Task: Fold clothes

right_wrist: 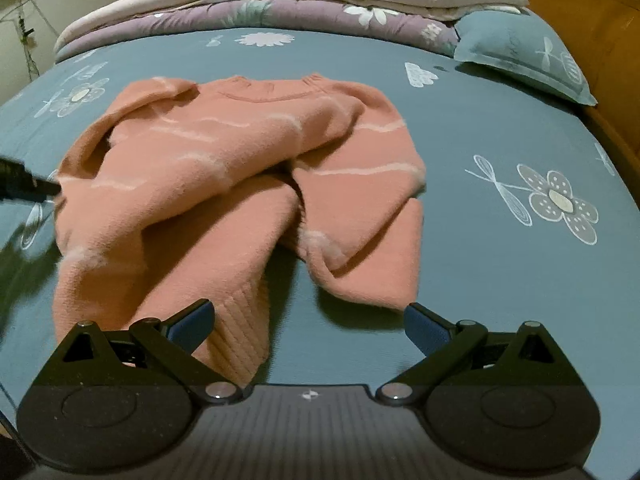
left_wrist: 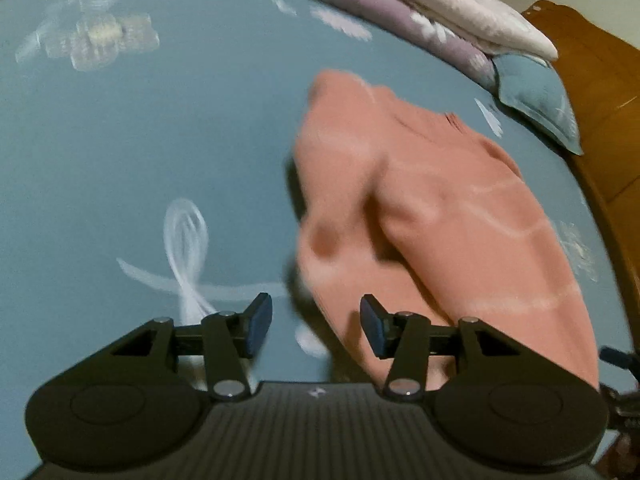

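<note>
So the peach sweater (right_wrist: 240, 168) is lying crumpled in the middle of the blue flowered bedsheet (right_wrist: 500, 128), both the left gripper (left_wrist: 316, 328) and right gripper (right_wrist: 308, 322) hovering over its near edge, jaws spread, gripping nothing.

Both views are dim and warm-toned, lit by soft indoor light with no glare. The left wrist view is smeared by motion: the pink sweater (left_wrist: 420, 208) and the flower prints on the bed sheet (left_wrist: 120, 152) lack clean outlines, while the left gripper (left_wrist: 316, 326) stays sharp. The right wrist view is crisper; the sweater (right_wrist: 224, 168) shows its knit, and it casts a soft dark shadow on the bed sheet (right_wrist: 500, 128) beneath its near hem. Fisheye bending curves the bed's far edge, and the frame corners fall to black.
</note>
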